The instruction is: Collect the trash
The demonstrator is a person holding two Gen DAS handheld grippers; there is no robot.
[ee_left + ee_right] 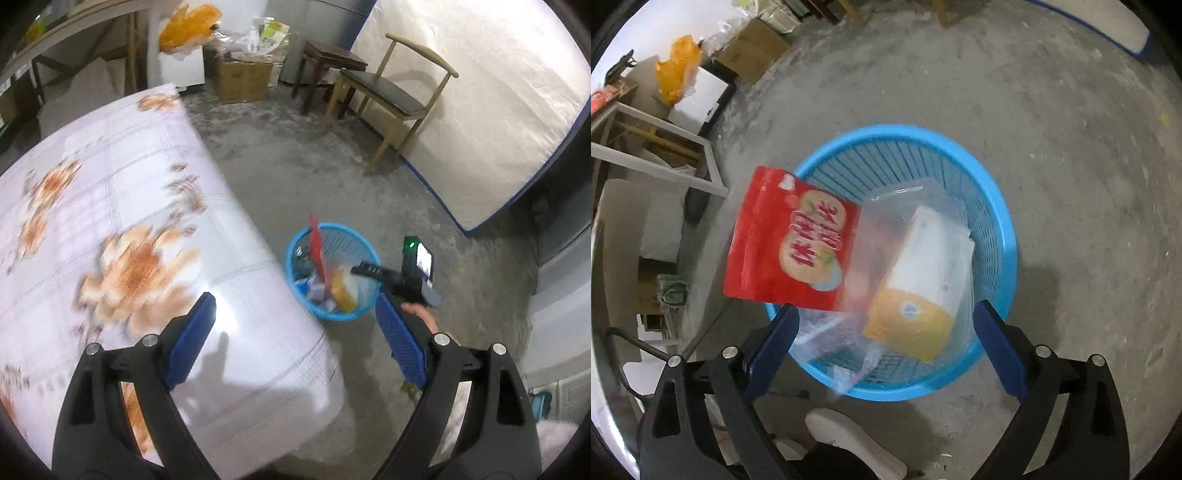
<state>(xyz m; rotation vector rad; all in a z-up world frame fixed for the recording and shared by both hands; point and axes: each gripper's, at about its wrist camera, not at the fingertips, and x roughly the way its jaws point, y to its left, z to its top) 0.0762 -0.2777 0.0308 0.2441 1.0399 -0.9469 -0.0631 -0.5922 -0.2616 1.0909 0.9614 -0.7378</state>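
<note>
A blue mesh basket (332,226) (1008,236) stands on the concrete floor beside the table. In it a red snack pouch (317,247) (768,236) stands on edge against the left rim. Next to it lies a clear bag with a yellow-and-white pack (341,291) (923,266), over other wrappers. My right gripper (886,305) (391,277) hangs over the basket with its jaws wide, open, and neither pad presses on anything. My left gripper (293,297) is open and empty above the table's corner, up from the basket.
The table with a floral cloth (129,184) fills the left. A wooden chair (388,92), a dark stool (328,59) and a leaning mattress (480,92) stand behind the basket. A cardboard box (242,77) sits by the wall. A white shoe (849,439) is near the basket.
</note>
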